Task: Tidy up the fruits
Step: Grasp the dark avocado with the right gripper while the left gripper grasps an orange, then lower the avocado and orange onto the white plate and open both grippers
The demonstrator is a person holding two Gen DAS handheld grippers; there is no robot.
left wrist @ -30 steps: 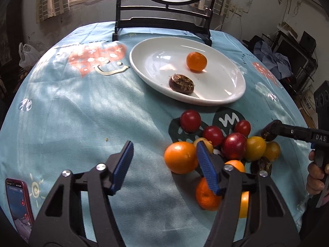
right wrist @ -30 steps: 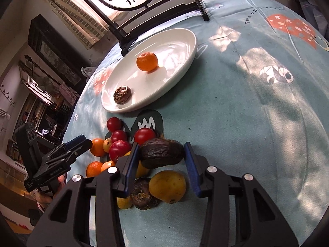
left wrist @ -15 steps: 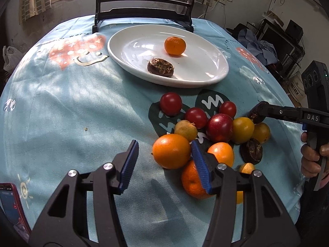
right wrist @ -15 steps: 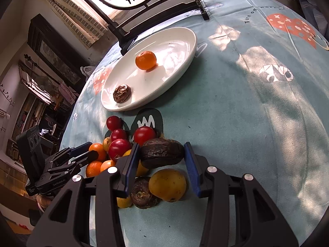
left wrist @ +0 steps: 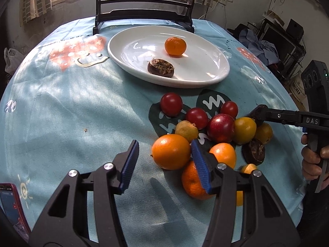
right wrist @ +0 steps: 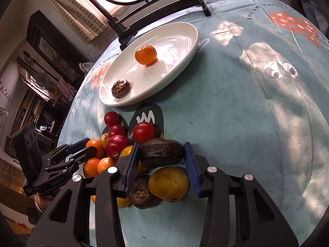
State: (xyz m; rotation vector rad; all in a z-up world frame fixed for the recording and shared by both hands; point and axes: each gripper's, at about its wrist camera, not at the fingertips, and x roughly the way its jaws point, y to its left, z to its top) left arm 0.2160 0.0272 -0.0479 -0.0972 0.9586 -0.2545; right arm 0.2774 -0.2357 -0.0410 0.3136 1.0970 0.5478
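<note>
The left tongs (left wrist: 164,162) are closing, still spread, around the firm, smooth big orange (left wrist: 171,152), while the right tongs (right wrist: 162,164) are pinching the dark wrinkled fruit (right wrist: 162,153).

plate (left wrist: 205,78): on the worktop (left wrist: 82,107), toward its far side, in front of a chair (left wrist: 144,14)
tangerine (left wrist: 175,46): on the plate, behind the dried fruit (left wrist: 160,68)
fruit heap (left wrist: 216,127): on the worktop, nearer than the plate, to the right in the left wrist view
phone (left wrist: 11,207): at the worktop's near left edge
plastic bag (left wrist: 9,59): beyond the worktop's left edge
</note>
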